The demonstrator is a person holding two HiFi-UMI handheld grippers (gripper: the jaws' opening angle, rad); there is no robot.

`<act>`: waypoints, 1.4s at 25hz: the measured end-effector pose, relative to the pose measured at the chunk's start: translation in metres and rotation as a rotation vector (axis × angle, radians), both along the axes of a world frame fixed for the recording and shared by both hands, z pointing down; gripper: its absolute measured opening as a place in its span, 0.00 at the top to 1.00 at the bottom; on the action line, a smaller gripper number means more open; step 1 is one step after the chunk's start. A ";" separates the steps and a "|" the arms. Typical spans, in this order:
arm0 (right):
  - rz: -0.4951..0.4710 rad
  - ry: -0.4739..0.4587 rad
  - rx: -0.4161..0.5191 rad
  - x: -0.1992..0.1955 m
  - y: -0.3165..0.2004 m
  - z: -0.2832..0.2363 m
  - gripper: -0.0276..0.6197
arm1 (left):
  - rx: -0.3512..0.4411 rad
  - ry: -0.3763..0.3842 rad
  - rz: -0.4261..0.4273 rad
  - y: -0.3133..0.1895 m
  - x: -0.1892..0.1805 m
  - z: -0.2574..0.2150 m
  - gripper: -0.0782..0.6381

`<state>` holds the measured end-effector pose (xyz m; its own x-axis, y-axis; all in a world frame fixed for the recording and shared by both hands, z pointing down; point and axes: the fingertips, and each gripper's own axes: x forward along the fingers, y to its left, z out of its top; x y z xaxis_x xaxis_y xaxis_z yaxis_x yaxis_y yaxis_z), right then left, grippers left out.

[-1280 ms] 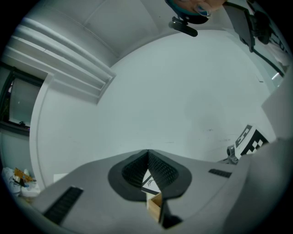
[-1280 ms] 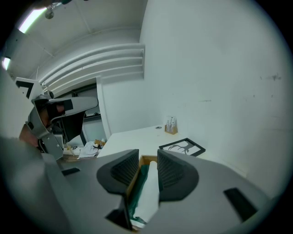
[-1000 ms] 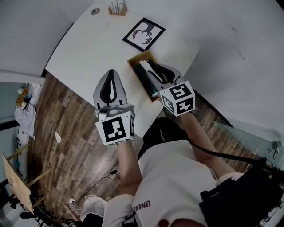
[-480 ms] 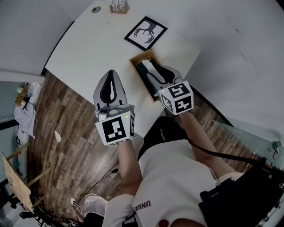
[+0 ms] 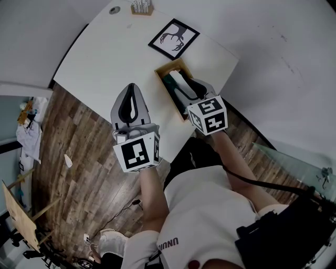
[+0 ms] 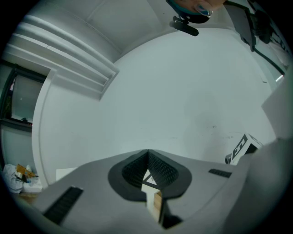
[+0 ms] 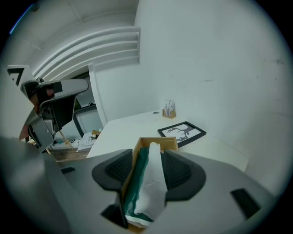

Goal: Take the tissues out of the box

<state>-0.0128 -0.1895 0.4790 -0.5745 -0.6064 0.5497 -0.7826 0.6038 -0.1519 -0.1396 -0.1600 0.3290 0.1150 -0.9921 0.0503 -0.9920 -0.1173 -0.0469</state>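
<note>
A wooden tissue box (image 5: 170, 66) stands near the white table's right edge, with a green pack and a long white tissue (image 5: 181, 80) in it. My right gripper (image 5: 182, 89) hangs over the box. In the right gripper view the tissue (image 7: 153, 178) lies lengthwise between the jaws of the right gripper (image 7: 149, 153), above the box (image 7: 158, 142). The jaws are opening, and the left pad stands apart from the tissue. My left gripper (image 5: 130, 86) is shut and empty above the table's near edge; its tips (image 6: 147, 151) meet.
A black-framed antler picture (image 5: 174, 39) lies beyond the box, and a small wooden holder (image 5: 140, 7) stands at the table's far edge. The table (image 5: 100, 58) ends just under the left gripper, with wood floor below. The person's torso fills the lower view.
The right gripper's marker cube has turned a little and shifted slightly left over the box. The left gripper has stayed where it was.
</note>
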 end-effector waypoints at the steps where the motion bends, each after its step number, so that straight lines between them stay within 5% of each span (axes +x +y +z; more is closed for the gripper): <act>1: 0.000 0.006 -0.005 0.000 0.000 0.002 0.62 | 0.000 0.000 -0.001 0.000 -0.001 0.000 0.87; 35: 0.000 0.161 -0.146 0.003 0.000 0.047 0.61 | -0.011 -0.007 -0.018 -0.009 -0.007 0.006 0.87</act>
